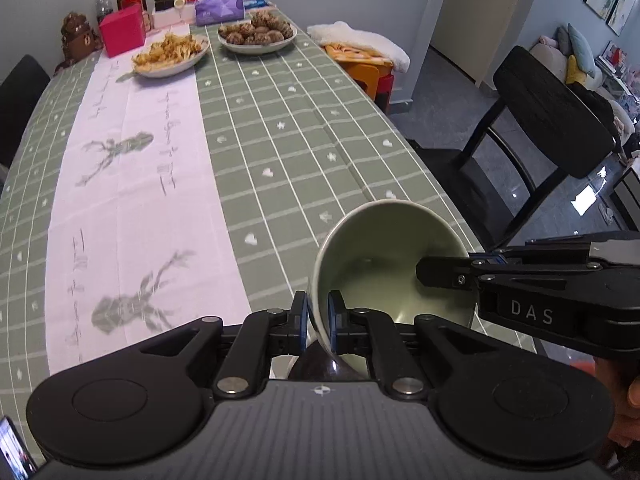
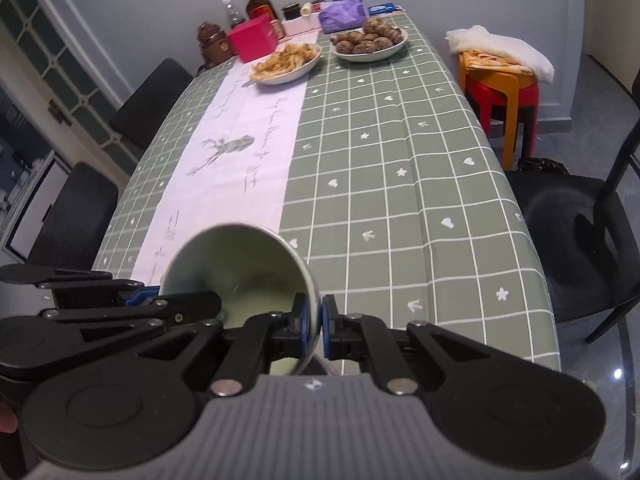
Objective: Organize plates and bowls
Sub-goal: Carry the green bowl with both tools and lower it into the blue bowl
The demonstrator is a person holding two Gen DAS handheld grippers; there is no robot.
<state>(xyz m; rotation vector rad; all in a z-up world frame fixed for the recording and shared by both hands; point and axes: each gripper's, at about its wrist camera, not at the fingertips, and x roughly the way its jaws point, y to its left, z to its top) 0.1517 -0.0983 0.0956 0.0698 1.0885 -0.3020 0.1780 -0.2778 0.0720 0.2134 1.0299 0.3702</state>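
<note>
A pale green bowl (image 1: 384, 264) is held tilted above the table's near end, its mouth facing forward. My left gripper (image 1: 318, 320) is shut on its left rim. My right gripper (image 2: 314, 326) is shut on its right rim (image 2: 240, 268). Each gripper shows in the other's view: the right one (image 1: 520, 288) reaches in from the right, the left one (image 2: 120, 304) from the left. Two filled plates stand at the far end: fried strips (image 1: 170, 56) (image 2: 286, 63) and brown round pieces (image 1: 258, 32) (image 2: 368, 40).
The table has a green checked cloth (image 1: 300, 140) with a white runner (image 1: 140, 200). Bottles, jars, a pink box (image 1: 122, 34) and a purple pack (image 1: 220, 8) line the far edge. Black chairs (image 1: 552, 120) (image 2: 580, 232) stand alongside; stacked stools (image 2: 500, 92) stand at the right.
</note>
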